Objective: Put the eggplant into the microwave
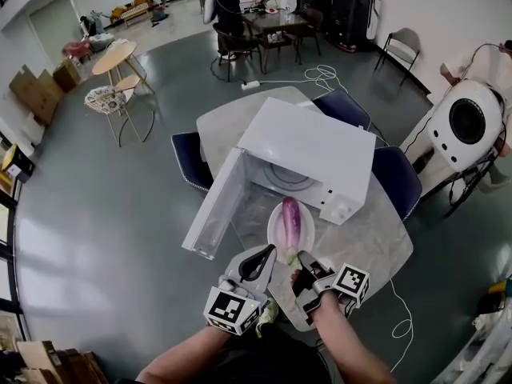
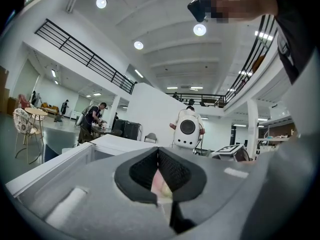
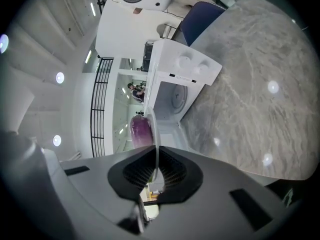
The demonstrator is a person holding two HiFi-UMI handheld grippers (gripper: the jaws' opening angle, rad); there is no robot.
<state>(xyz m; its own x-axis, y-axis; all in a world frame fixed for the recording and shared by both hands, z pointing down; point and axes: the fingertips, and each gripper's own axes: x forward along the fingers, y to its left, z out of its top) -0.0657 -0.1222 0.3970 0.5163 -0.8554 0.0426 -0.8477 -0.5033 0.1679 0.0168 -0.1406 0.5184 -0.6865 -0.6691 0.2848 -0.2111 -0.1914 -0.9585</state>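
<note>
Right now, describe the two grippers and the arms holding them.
The left gripper and right gripper have grey and black bodies with black, ribbed jaws. Each carries a white cube printed with black square markers. No cables show on them. The forearms show no sleeves.

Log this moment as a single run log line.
right claw: clamped on plate rim | eggplant: on plate | left claw: pinching eggplant stem end | microwave: door open, plate not yet inside
</note>
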